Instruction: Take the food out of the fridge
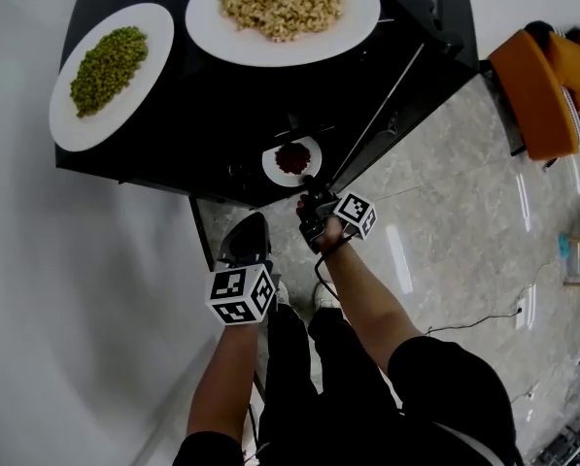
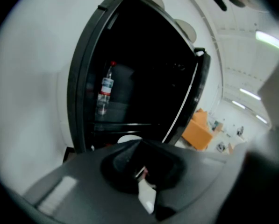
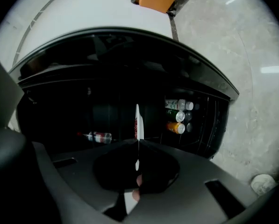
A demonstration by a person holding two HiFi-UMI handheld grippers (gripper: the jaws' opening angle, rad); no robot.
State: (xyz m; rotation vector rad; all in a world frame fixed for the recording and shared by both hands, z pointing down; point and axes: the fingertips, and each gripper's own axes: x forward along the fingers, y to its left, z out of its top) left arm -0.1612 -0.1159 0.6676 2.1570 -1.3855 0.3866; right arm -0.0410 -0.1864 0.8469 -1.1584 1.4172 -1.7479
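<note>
Right gripper view: the small plate [image 3: 137,122] stands edge-on at frame centre, its near rim clamped between the fingers of the right gripper [image 3: 137,146]. Its flat runs straight ahead into the dark fridge [image 3: 130,73]. In the head view, the left gripper [image 1: 248,229] hangs lower left, farther off, fingers together on nothing. The red food cannot be identified, and the shelf under the plate is lost in shadow.

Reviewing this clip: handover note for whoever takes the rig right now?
Left gripper: shut, empty, facing the open black fridge.
Right gripper: shut on the small white plate of dark red food, at the fridge opening.
Done: white plate of green food and white plate of beige food sit on the fridge top.
Remaining: probably lift the small plate up beside them.
</note>
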